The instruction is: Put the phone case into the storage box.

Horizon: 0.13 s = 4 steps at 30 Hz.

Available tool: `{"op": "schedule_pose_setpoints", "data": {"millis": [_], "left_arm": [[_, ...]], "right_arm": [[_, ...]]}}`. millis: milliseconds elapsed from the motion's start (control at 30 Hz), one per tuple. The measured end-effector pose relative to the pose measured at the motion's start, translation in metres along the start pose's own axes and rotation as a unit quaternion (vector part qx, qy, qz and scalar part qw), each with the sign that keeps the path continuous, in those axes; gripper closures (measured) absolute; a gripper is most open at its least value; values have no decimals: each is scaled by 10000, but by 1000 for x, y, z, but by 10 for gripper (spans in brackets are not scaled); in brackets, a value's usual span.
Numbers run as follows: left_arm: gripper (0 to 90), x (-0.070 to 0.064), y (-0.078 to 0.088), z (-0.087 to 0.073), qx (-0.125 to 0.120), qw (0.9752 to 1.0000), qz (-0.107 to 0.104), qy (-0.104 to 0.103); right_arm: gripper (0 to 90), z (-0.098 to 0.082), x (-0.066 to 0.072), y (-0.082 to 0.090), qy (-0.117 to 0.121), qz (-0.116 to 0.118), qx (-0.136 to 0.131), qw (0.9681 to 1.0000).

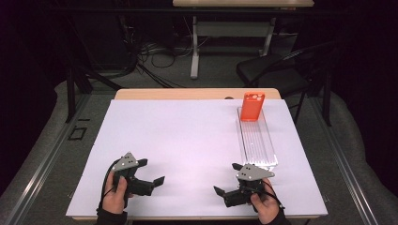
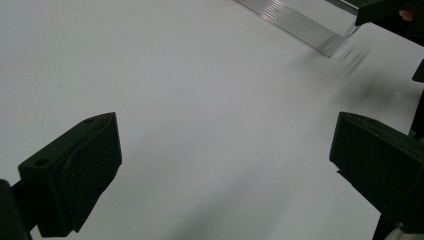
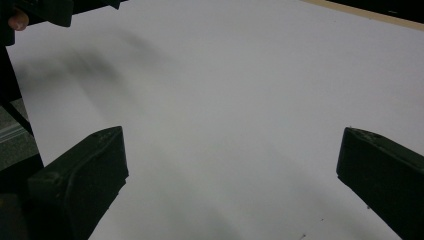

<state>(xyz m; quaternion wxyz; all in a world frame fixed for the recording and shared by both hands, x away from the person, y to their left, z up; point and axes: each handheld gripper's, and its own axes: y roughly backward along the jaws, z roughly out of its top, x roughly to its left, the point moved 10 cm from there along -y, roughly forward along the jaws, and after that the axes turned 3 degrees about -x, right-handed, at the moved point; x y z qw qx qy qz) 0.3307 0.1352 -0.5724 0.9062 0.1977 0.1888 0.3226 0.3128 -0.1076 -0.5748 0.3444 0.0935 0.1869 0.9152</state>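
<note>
Left gripper (image 1: 152,175): low at the near left of the white sheet (image 1: 178,140), held in the person's left hand (image 1: 115,193). Jaws wide apart, nothing between them; in the left gripper view they frame bare sheet (image 2: 200,110). It points rightward, toward the other gripper.

Right gripper (image 1: 227,179): near right of the sheet, in the right hand (image 1: 265,204), just at the near end of the tray. Jaws spread wide and empty; the right gripper view shows bare sheet (image 3: 250,100) between them. It points leftward, away from the tray.

Tray (image 1: 257,140): clear ribbed plastic, lying flat on the right half of the sheet. Long axis runs near to far, nearly straight away from the person. Its near end sits just beside the right gripper; a corner of it shows at the top of the left gripper view (image 2: 300,25).

Phone (image 1: 252,106): orange, camera end away from the person, at the far end of the tray and partly over it. Its long axis follows the tray's. Whether it lies flat or leans I cannot tell.

Nearer hand: the right, clearly. The phone lies forward and slightly right of it, with the tray's length between them; the left gripper is well apart across the sheet.

Judgement: the right gripper would need to turn from pointing left to pointing forward, then reach along the tray's axis and close across the phone's short side.
</note>
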Motion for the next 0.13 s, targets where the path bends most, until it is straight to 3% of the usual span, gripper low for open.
{"op": "schedule_pose_setpoints", "data": {"millis": [133], "left_arm": [[5, 1, 0, 0, -7, 10000, 13, 6]], "right_arm": [[0, 0, 1, 0, 15, 13, -2, 10000]]}}
